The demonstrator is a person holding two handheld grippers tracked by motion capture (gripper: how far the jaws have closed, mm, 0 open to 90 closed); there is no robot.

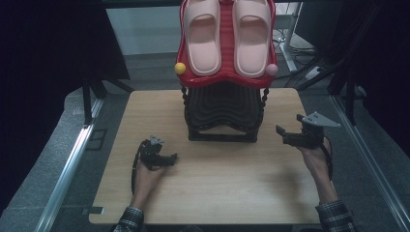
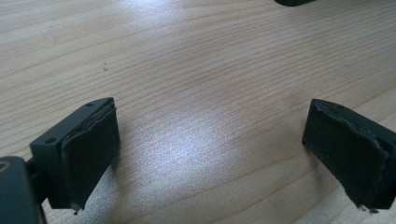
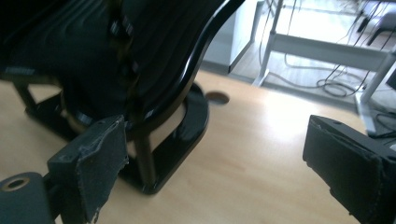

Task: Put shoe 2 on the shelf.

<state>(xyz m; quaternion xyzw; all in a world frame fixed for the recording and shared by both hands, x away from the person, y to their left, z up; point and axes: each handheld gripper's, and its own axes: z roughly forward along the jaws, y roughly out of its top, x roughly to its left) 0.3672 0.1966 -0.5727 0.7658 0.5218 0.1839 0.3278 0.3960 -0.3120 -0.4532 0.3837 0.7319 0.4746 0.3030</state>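
Two pink slippers (image 1: 227, 36) run off the top edge; left gripper (image 1: 167, 158) and right gripper (image 1: 285, 135) gape, released.

No lettering, label, brand mark or number can be read anywhere: the pink slippers (image 1: 227, 36) show plain moulded straps, the red and black rack (image 1: 223, 104) under them bears only ribbed grooves (no print among them), and the wooden table (image 1: 217, 179) carries bare grain without a sticker or sign.

The desk (image 1: 217, 183) is pale wood-grain with a soft sheen. The rack (image 3: 187, 60) looks glossy black plastic. Both slippers (image 1: 202, 38) look smooth, matt, pink foam.
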